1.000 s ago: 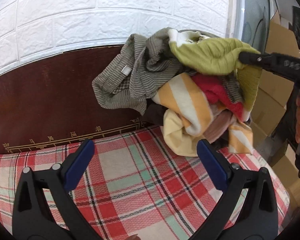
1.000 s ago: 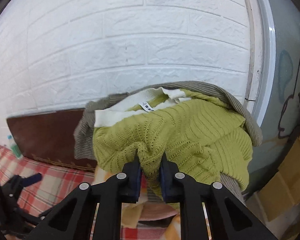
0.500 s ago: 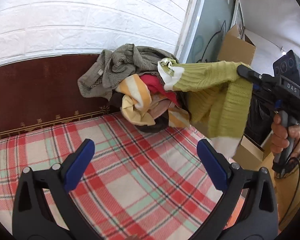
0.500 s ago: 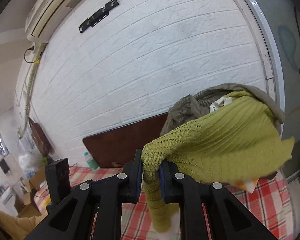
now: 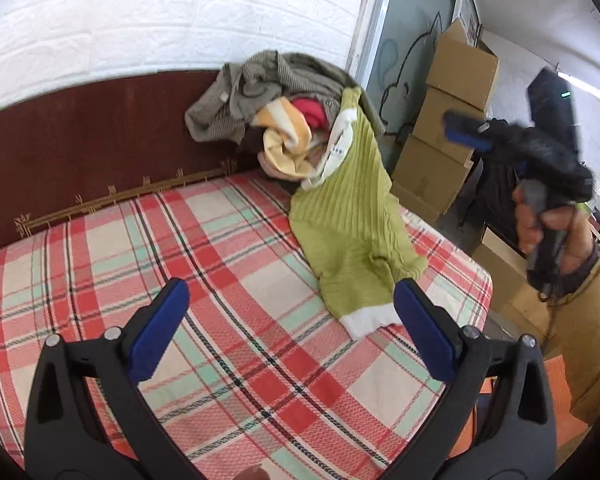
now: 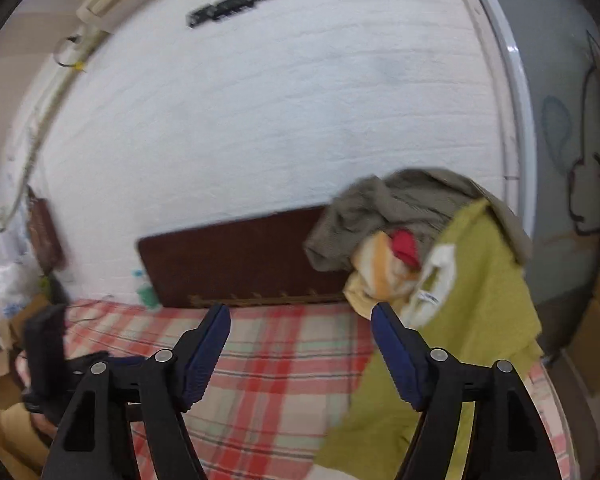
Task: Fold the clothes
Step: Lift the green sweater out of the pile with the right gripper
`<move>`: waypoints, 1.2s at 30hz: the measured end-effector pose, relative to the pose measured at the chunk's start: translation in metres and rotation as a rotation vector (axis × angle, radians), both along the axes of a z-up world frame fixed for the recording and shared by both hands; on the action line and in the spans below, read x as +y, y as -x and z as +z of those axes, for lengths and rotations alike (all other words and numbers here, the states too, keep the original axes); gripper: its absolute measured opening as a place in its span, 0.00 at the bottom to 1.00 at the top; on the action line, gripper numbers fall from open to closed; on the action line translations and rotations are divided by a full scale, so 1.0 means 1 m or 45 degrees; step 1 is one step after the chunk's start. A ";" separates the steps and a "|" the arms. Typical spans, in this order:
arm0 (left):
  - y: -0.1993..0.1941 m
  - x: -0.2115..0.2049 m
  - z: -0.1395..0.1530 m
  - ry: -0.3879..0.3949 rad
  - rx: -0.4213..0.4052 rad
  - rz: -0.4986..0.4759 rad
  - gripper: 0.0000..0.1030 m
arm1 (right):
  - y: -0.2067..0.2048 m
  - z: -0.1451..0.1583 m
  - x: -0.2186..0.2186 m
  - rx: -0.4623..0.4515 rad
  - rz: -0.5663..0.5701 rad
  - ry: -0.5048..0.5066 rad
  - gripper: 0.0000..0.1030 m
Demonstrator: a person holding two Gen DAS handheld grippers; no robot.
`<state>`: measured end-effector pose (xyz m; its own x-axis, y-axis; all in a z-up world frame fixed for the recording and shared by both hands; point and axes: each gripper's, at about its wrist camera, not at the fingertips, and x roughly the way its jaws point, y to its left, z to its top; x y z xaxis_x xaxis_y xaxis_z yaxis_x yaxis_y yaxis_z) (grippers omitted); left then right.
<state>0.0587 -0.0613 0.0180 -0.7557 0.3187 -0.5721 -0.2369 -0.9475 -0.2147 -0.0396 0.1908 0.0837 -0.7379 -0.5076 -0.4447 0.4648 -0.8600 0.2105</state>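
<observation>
Draping green sweater (image 5: 352, 216) off pile onto bed | both grippers' fingers wide, empty

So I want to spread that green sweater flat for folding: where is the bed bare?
The plaid bedspread is bare from the headboard to the near edge, left of the green sweater. The far right corner is crowded by the clothes pile.

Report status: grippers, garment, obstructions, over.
Both hand-held grippers, left and right, open, right just released. Green ribbed knit sweater draped from clothes pile onto plaid bed. Nothing blocking.
</observation>
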 end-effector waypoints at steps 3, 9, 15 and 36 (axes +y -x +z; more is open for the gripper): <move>0.026 0.012 -0.019 0.012 -0.066 -0.017 0.99 | 0.044 -0.051 0.021 -0.177 -0.155 -0.055 0.73; 0.082 0.046 -0.062 0.018 -0.198 -0.042 0.99 | 0.139 -0.115 0.057 -0.333 -0.336 -0.081 0.77; 0.118 0.056 -0.085 -0.027 -0.276 -0.020 0.99 | 0.203 -0.140 0.071 -0.414 -0.327 0.057 0.50; 0.039 0.018 -0.075 -0.464 -0.325 -0.278 0.99 | -0.028 0.005 0.043 -0.133 0.543 0.540 0.08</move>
<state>0.0202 -0.0435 -0.0566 -0.4992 0.6676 -0.5524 -0.3181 -0.7342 -0.5998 -0.0114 0.2337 0.0891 -0.3940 -0.8974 -0.1987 0.7080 -0.4342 0.5570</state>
